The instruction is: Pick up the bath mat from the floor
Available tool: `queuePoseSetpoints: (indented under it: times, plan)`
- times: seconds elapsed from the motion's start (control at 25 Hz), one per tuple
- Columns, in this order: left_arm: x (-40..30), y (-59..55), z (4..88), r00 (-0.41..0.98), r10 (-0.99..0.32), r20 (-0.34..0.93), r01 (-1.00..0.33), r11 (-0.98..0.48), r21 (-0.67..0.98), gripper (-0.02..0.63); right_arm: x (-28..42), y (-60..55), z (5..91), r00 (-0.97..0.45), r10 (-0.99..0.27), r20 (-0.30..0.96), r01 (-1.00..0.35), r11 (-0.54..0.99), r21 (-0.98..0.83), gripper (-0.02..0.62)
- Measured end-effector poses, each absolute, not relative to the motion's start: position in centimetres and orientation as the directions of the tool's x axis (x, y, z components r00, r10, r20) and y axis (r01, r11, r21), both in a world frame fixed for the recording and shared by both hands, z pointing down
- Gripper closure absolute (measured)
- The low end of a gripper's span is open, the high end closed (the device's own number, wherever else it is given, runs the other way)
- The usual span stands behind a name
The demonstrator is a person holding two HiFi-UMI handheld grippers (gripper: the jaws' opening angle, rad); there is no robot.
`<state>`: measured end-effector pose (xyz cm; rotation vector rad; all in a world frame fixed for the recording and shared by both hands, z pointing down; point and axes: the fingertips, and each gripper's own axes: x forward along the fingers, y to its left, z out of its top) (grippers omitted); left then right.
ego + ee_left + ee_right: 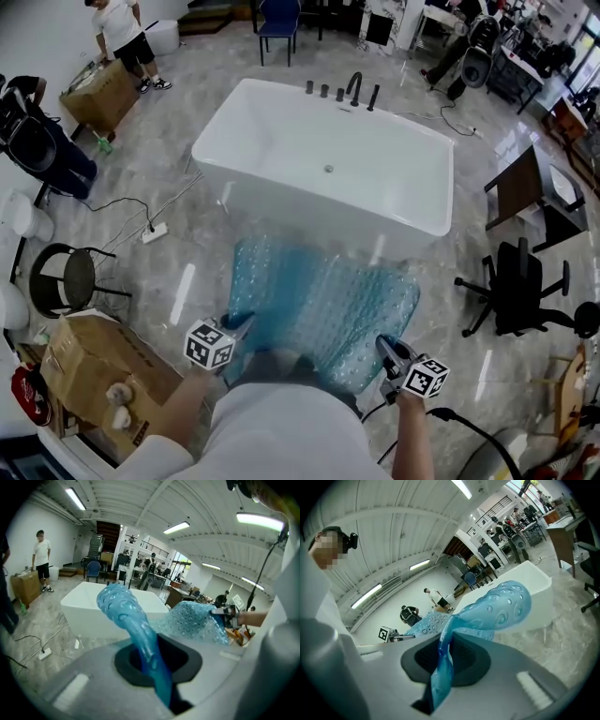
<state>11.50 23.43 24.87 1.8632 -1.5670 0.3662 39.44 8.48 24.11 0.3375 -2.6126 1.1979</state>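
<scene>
The bath mat (319, 305) is clear blue with a bubbled surface. It hangs spread out in front of me, lifted at its two near corners, its far edge reaching toward the white bathtub (281, 141). My left gripper (239, 325) is shut on the mat's near left corner; the left gripper view has that blue mat (140, 637) pinched between the jaws and curling upward. My right gripper (386, 349) is shut on the near right corner, and the mat (454, 630) runs up out of its jaws in the right gripper view.
The bathtub's black taps (354, 89) stand on its far rim. A cardboard box (94, 370) and a black stool (70, 278) sit at my left, a black office chair (520, 286) at my right. A power strip with cable (153, 232) lies on the marble floor. A person (127, 37) stands far left.
</scene>
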Motion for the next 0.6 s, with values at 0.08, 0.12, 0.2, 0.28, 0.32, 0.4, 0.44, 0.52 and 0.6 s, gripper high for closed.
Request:
queuePoseSetpoints:
  times: [0.08,0.12,0.2,0.28,0.32,0.4,0.44,0.52,0.6]
  plan:
    - [11.2,24.0,24.6,0.242,-0.764,0.598,-0.951,-0.064,0.302,0.589,38.8,9.1,23.9,-0.941,-0.12,0.315,-0.317,0.636,-0.703,0.563]
    - [11.0,24.1,24.5,0.244,-0.762,0.599,-0.952,-0.072,0.297,0.589,38.5,9.4,24.0,-0.94,-0.129,0.316,-0.323,0.636,-0.701,0.563]
    - [10.5,24.5,24.5,0.257,-0.758,0.6,-0.952,-0.089,0.294,0.589,38.1,10.1,24.2,-0.939,-0.151,0.31,-0.333,0.629,-0.702,0.563]
    - [9.5,24.8,24.4,0.265,-0.756,0.599,-0.951,-0.103,0.291,0.589,37.2,10.7,24.2,-0.937,-0.168,0.308,-0.342,0.626,-0.701,0.563]
    - [9.0,24.9,24.3,0.268,-0.756,0.597,-0.951,-0.108,0.289,0.589,36.7,10.9,24.1,-0.934,-0.172,0.314,-0.349,0.629,-0.695,0.563]
    - [8.1,24.9,24.1,0.273,-0.76,0.59,-0.95,-0.116,0.29,0.589,35.8,11.3,23.9,-0.928,-0.173,0.329,-0.36,0.641,-0.678,0.563]
    - [7.8,24.8,24.1,0.275,-0.762,0.586,-0.949,-0.118,0.291,0.589,35.4,11.3,23.8,-0.927,-0.173,0.332,-0.361,0.649,-0.669,0.563]
    - [7.5,24.3,23.8,0.28,-0.767,0.577,-0.947,-0.123,0.296,0.589,34.9,11.1,23.5,-0.926,-0.173,0.337,-0.361,0.666,-0.652,0.565]
    - [7.4,24.0,23.6,0.286,-0.769,0.572,-0.945,-0.129,0.3,0.589,34.7,11.0,23.2,-0.922,-0.175,0.346,-0.367,0.683,-0.632,0.565]
